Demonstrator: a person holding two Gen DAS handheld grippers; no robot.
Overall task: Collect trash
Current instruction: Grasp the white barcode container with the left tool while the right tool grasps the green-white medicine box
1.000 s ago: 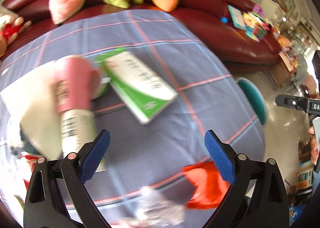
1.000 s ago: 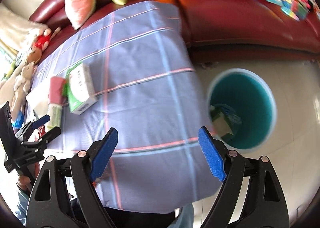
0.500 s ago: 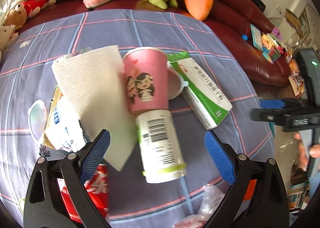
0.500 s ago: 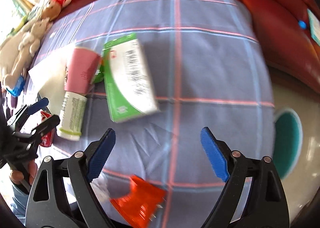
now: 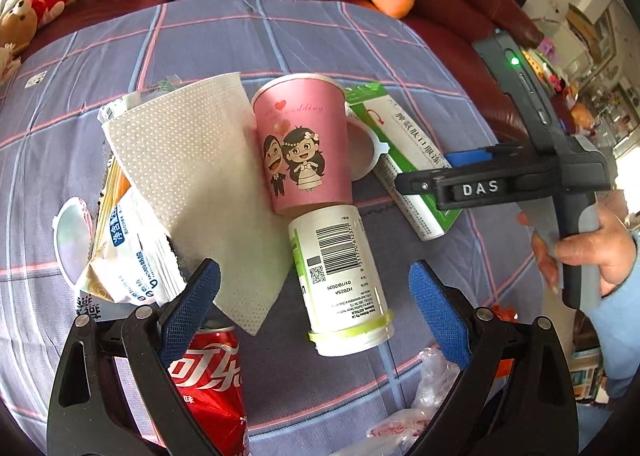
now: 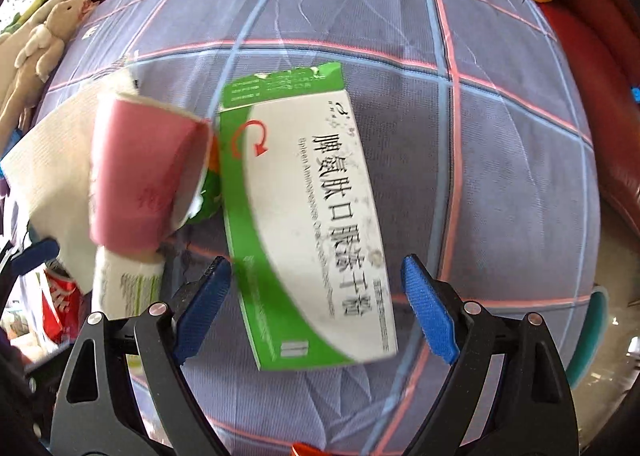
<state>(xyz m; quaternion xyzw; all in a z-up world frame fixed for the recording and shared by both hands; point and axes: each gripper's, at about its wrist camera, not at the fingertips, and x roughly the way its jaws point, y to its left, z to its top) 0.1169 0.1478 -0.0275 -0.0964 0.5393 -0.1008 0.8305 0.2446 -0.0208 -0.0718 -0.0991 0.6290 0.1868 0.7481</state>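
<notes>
A: Starting at the left of the left wrist view, what is lying on the checked cloth [image 5: 304,28]?

B: A foil lid [image 5: 72,236], a white wrapper [image 5: 132,256], then a paper towel [image 5: 200,184] spreading under a pink cup [image 5: 304,144]. A white bottle [image 5: 340,280] is lying on its side, touching the cup's base. A red cola can [image 5: 208,384] is sitting just beside the left gripper [image 5: 314,296], whose jaws are gaping wide and gripping nothing.

A: And further right?

B: A green-and-white box [image 6: 308,224] is lying flat beside the cup. The right gripper [image 6: 316,304] is hovering over the box's near end, spread apart and empty, box edges between its fingers.
</notes>
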